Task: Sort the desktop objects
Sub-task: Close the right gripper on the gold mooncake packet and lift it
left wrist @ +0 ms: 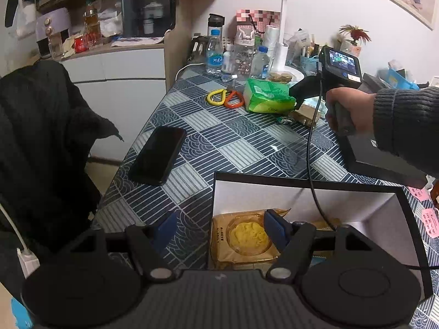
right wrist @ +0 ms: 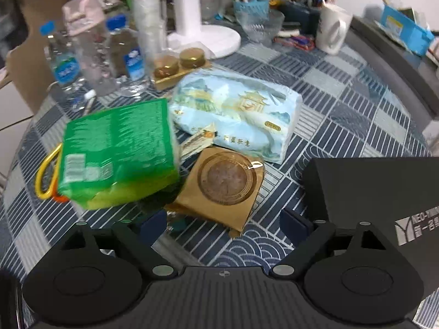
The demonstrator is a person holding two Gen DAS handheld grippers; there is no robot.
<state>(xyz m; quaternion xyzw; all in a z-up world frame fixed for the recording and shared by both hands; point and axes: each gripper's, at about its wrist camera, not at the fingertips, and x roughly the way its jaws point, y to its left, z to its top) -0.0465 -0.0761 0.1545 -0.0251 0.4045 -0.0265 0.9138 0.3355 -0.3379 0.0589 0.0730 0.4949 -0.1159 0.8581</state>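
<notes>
Gold-wrapped round pastry packet (right wrist: pixel 223 185) lies on the blue patterned tablecloth (right wrist: pixel 343 104), beside a green tissue pack (right wrist: pixel 118 153) and a pale blue tissue pack (right wrist: pixel 236 109). Right gripper (right wrist: pixel 223 229) hangs over it, jaws apart, gripping nothing. Left gripper (left wrist: pixel 219 231) gapes empty above a black-rimmed box (left wrist: pixel 301 183) holding 1 similar yellow pastry packet (left wrist: pixel 245 237).

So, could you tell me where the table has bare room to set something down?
Bare cloth lies between the phone, the box and the green pack. The far end, around the bottles, is crowded.
</notes>
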